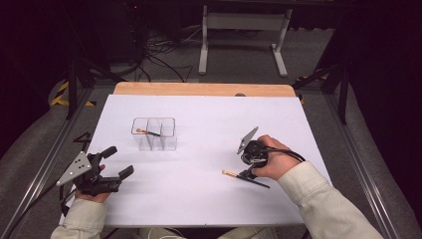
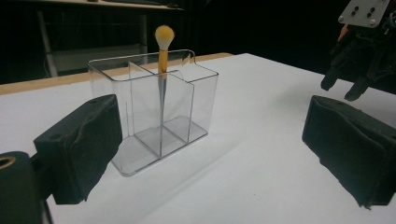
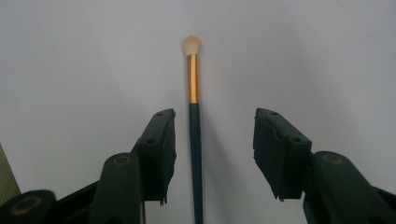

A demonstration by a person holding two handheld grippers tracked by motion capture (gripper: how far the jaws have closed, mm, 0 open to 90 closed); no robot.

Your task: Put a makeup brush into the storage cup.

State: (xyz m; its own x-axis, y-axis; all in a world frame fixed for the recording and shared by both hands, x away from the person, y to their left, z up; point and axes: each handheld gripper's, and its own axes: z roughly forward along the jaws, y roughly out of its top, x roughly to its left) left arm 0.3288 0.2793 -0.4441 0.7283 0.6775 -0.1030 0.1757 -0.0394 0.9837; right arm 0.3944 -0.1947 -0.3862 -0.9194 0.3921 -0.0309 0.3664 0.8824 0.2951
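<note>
A makeup brush (image 1: pixel 232 174) with a dark handle, gold ferrule and pale tip lies flat on the white table at the right. My right gripper (image 1: pixel 247 174) points down over its handle. In the right gripper view the brush (image 3: pixel 195 140) runs between the open jaws of the right gripper (image 3: pixel 215 140), nearer the left jaw, and neither pad presses on it. A clear three-compartment organizer (image 1: pixel 169 138) stands left of centre with a second brush (image 1: pixel 147 132) upright in it. My left gripper (image 1: pixel 121 160) rests open and empty at the table's left front, facing the organizer (image 2: pixel 107 79) and that brush (image 2: pixel 163 51).
The white table top (image 1: pixel 199 199) ends in a wooden strip (image 1: pixel 199 89) at the back. Metal frame rails (image 1: pixel 50 159) run along both sides. Cables and a white table base (image 1: pixel 244 22) sit on the floor beyond. The right gripper (image 2: pixel 343 88) shows far off in the left gripper view.
</note>
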